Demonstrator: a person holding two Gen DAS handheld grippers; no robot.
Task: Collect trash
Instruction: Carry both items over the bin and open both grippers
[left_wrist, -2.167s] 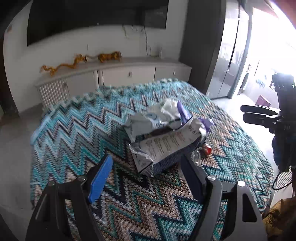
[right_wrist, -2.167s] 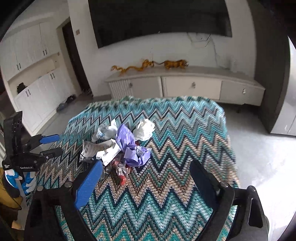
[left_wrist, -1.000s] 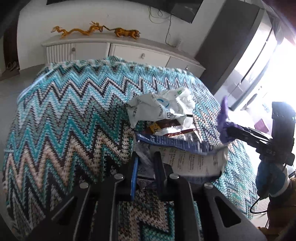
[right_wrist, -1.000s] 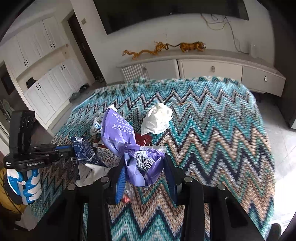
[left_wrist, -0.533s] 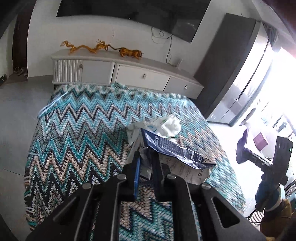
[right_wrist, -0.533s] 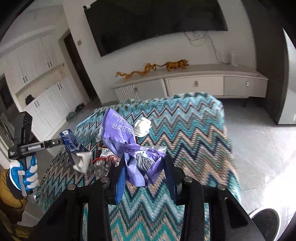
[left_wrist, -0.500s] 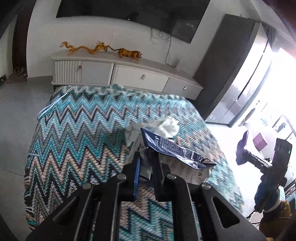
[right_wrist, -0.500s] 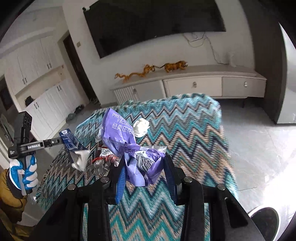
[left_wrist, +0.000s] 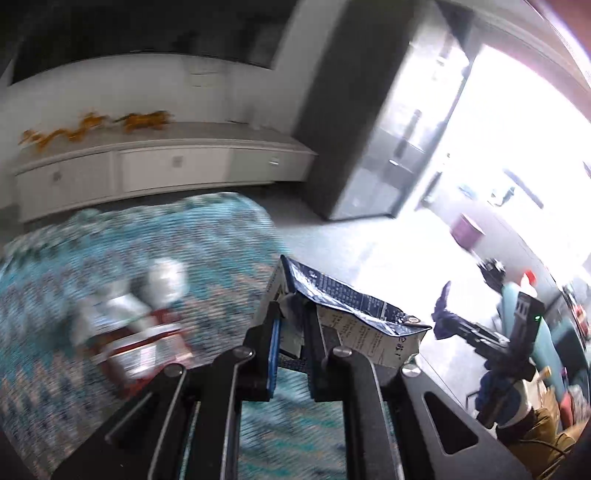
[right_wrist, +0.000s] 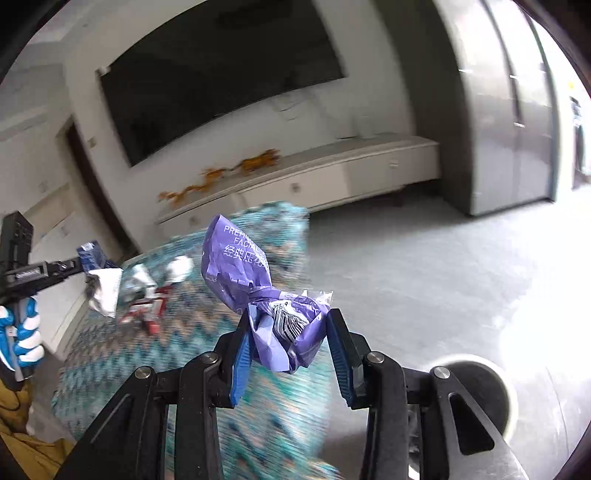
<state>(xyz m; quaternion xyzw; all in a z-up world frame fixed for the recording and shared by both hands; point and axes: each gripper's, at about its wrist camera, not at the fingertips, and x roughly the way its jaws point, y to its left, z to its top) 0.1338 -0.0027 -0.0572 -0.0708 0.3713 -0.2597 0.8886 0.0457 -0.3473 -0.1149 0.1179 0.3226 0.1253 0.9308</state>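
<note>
My left gripper (left_wrist: 291, 325) is shut on a crumpled dark blue and white packet (left_wrist: 354, 321), held up in the air off the zigzag blanket (left_wrist: 207, 251). My right gripper (right_wrist: 286, 332) is shut on a crumpled purple wrapper (right_wrist: 255, 280) that sticks up from between its blue pads. In the right wrist view the left gripper (right_wrist: 83, 264) shows at far left with the blue and white packet (right_wrist: 99, 280). White and red scraps of trash (left_wrist: 136, 317) lie blurred on the blanket; the same trash (right_wrist: 151, 291) shows in the right wrist view.
A dark round bin (right_wrist: 476, 387) stands on the grey floor at lower right of the right wrist view. A white low cabinet (left_wrist: 159, 170) with golden figures runs along the far wall under a dark screen (right_wrist: 221, 74). A tall grey cupboard (left_wrist: 373, 147) stands at right.
Both grippers have lifted their wrappers off the blanket and swung right, away from the trash pile. The floor and a round bin have come into the right wrist view.
</note>
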